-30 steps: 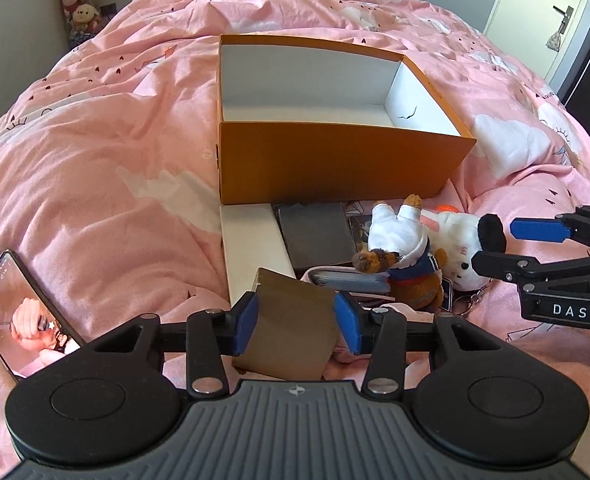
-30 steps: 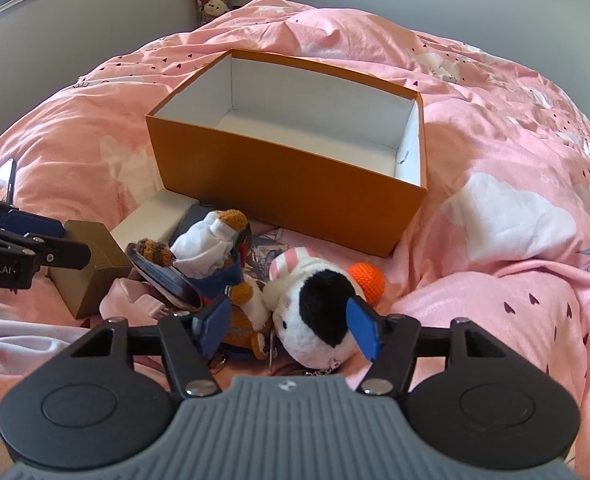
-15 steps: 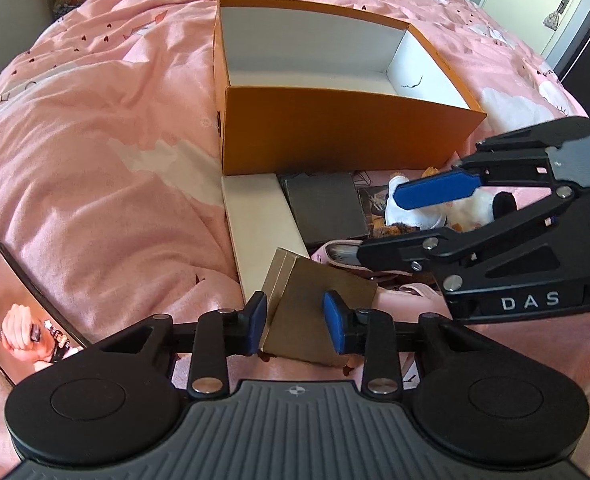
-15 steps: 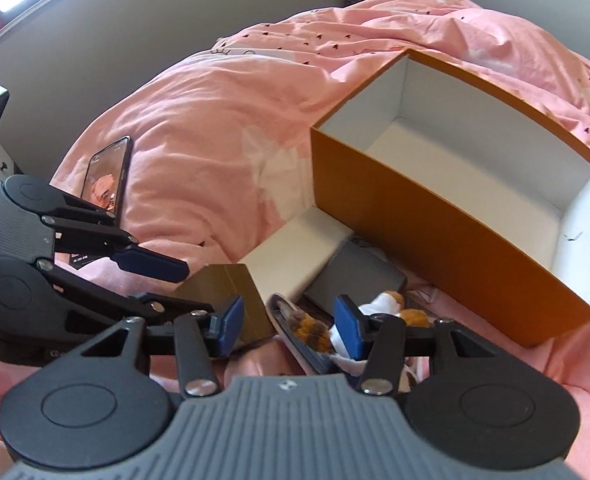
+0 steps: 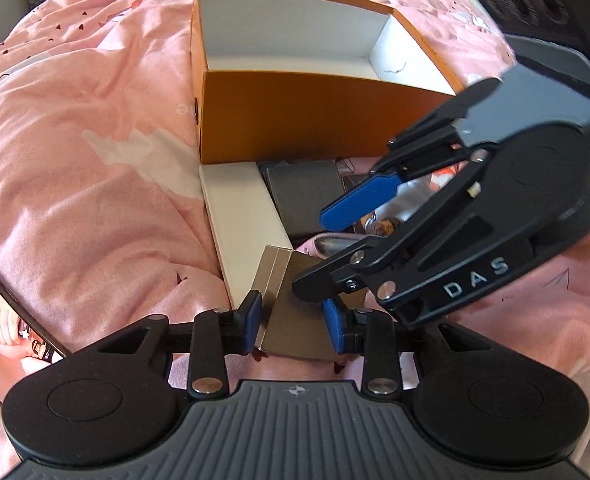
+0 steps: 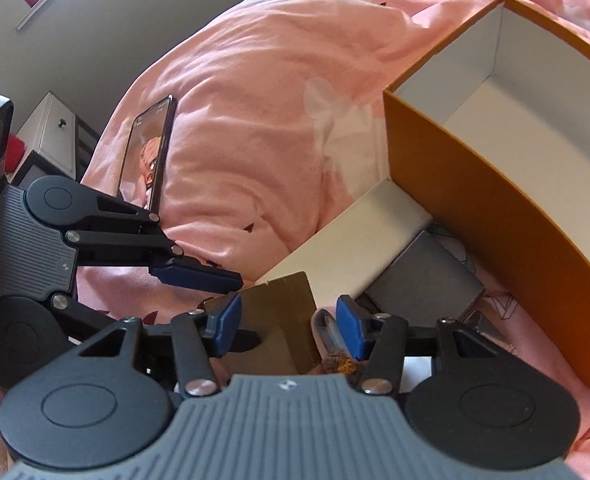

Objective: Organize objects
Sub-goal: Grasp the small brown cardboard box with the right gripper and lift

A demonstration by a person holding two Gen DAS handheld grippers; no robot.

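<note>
My left gripper (image 5: 293, 326) is shut on a small brown box (image 5: 295, 320), which rests on the pink bedding in front of a long white box (image 5: 239, 216). My right gripper (image 6: 289, 326) is open and straddles the same brown box (image 6: 283, 312) from the other side; its fingers (image 5: 359, 200) cross the left wrist view above the box. The open orange box (image 5: 303, 120) with a white inside stands behind and is empty. A dark grey flat box (image 5: 303, 192) lies beside the white one. The plush toys are mostly hidden behind my right gripper.
A phone (image 6: 147, 156) with a lit screen lies on the pink bedding (image 5: 75, 160) to the left. A white bedside cabinet (image 6: 51, 136) stands beyond the bed's edge. A pencil case's end (image 6: 327, 332) shows by my right fingers.
My right gripper has swung left from the plush toys over to the brown box. My left gripper has closed tighter on that box.
</note>
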